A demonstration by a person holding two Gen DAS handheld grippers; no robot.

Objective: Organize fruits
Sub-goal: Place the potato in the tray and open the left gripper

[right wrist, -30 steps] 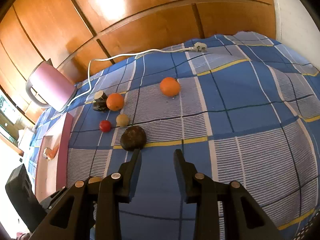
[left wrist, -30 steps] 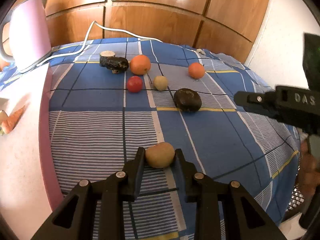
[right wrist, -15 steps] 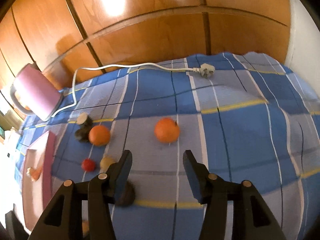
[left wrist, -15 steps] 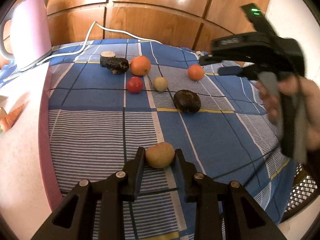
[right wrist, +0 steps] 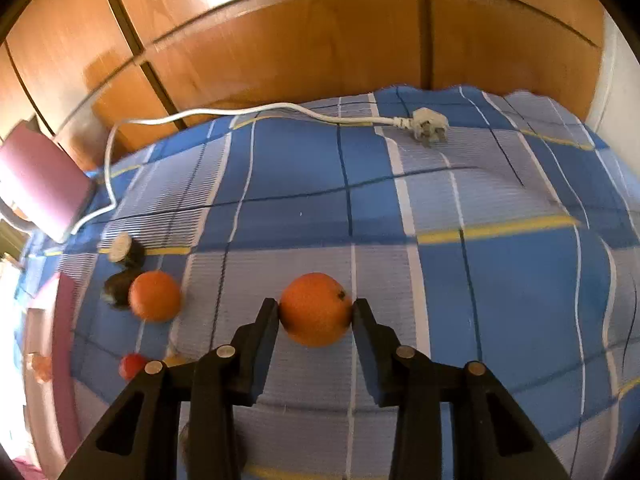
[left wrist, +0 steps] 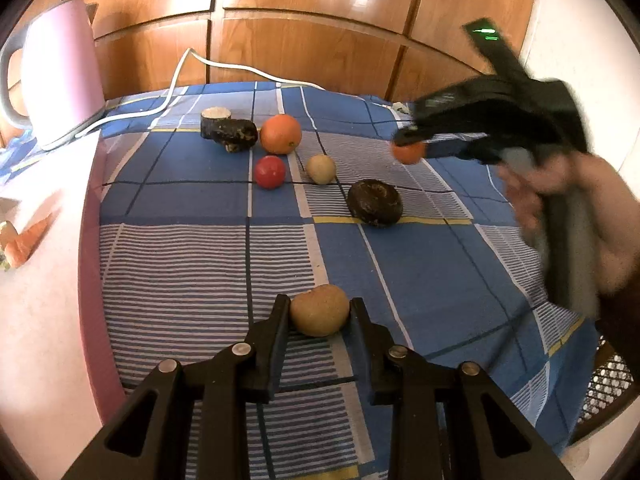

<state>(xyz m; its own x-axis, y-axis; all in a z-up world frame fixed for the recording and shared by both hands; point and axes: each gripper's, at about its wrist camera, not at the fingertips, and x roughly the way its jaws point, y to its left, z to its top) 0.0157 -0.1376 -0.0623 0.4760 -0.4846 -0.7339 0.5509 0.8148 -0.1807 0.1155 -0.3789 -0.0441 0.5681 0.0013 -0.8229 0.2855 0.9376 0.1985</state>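
Observation:
My left gripper (left wrist: 319,307) is shut on a brown kiwi (left wrist: 319,310), low over the blue checked cloth (left wrist: 200,200). My right gripper (right wrist: 315,307) has its fingers around an orange (right wrist: 315,309), both pads touching it; the same orange shows in the left wrist view (left wrist: 408,151) under the blurred right gripper (left wrist: 404,136). A second orange (left wrist: 280,133) (right wrist: 155,295), a red fruit (left wrist: 269,171) (right wrist: 132,365), a small yellowish fruit (left wrist: 321,168) and a dark round fruit (left wrist: 374,202) lie on the cloth.
A pink kettle (left wrist: 60,68) stands at the back left, its white cord (right wrist: 240,114) and plug (right wrist: 430,124) trailing across the cloth. A dark cut piece (left wrist: 228,130) lies beside the second orange. Carrot pieces (left wrist: 24,240) lie on a pink board at left. Wooden panels stand behind.
My right gripper moved forward past the dark fruit to the far orange and closed its fingers around it. My left gripper has stayed still, holding the kiwi.

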